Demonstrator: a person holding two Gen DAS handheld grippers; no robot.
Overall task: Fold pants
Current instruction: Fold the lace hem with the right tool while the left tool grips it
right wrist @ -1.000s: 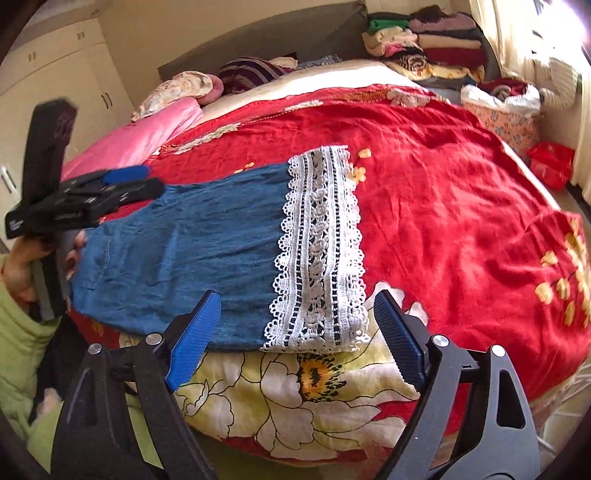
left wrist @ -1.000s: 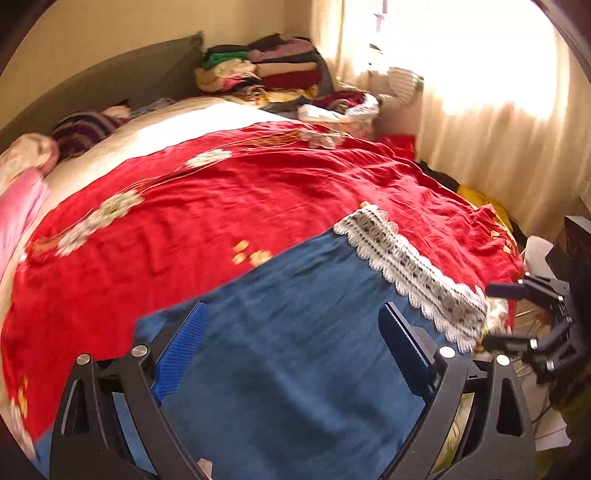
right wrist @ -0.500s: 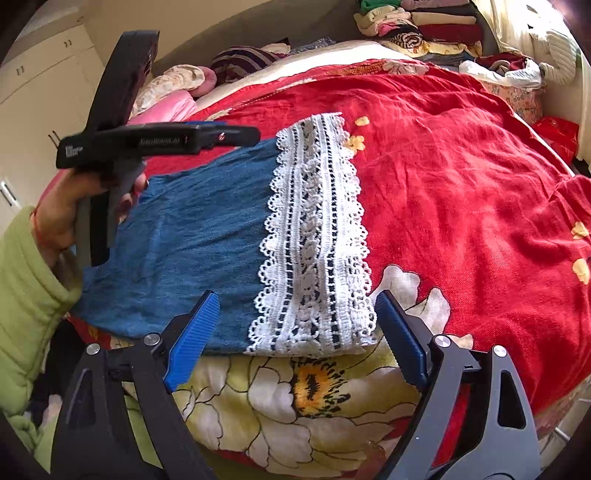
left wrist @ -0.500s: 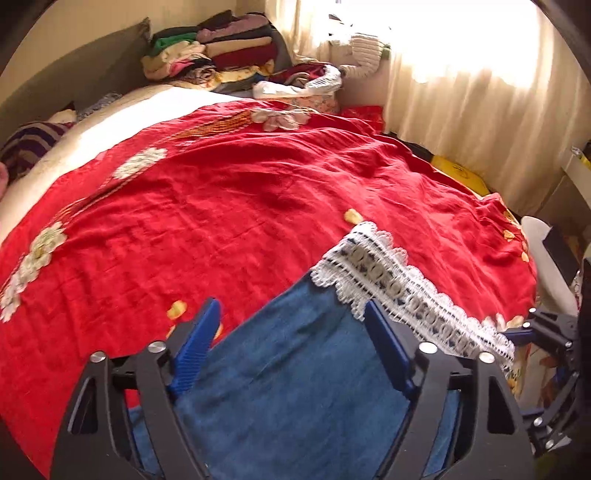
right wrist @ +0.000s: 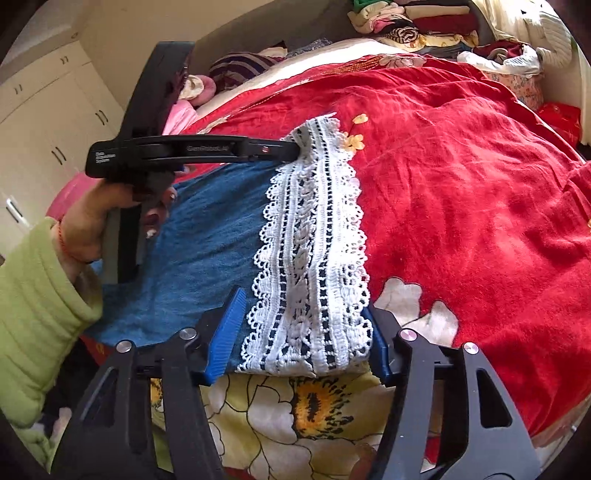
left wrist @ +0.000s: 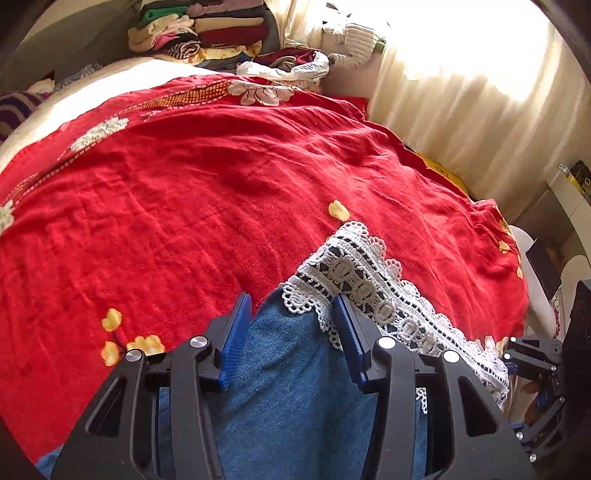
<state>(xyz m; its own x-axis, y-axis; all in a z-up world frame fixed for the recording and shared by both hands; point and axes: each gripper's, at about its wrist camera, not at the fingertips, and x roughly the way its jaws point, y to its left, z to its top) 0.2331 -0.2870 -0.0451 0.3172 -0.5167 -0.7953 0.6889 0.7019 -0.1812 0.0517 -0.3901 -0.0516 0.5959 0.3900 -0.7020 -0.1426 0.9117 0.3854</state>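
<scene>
Blue denim pants point(right wrist: 207, 236) with a white lace hem point(right wrist: 314, 258) lie flat on a red bedspread point(right wrist: 461, 192). In the left wrist view my left gripper point(left wrist: 291, 314) is half open over the far corner of the lace hem point(left wrist: 369, 280), its jaws astride the denim point(left wrist: 295, 387) edge. In the right wrist view my right gripper point(right wrist: 306, 317) is open around the near end of the lace hem at the bed's edge. The left gripper point(right wrist: 291, 149) shows there too, reaching the far lace corner.
Stacked folded clothes point(left wrist: 207, 29) sit at the bed's far end, with loose garments point(left wrist: 291, 64) beside them. A curtain point(left wrist: 480, 92) hangs to the right. A floral sheet point(right wrist: 314, 406) hangs over the bed's near edge. White cupboards point(right wrist: 44, 122) stand on the left.
Both grippers moved in toward the lace hem. The left one advanced to the far corner and narrowed its jaws. The right one came forward around the near end.
</scene>
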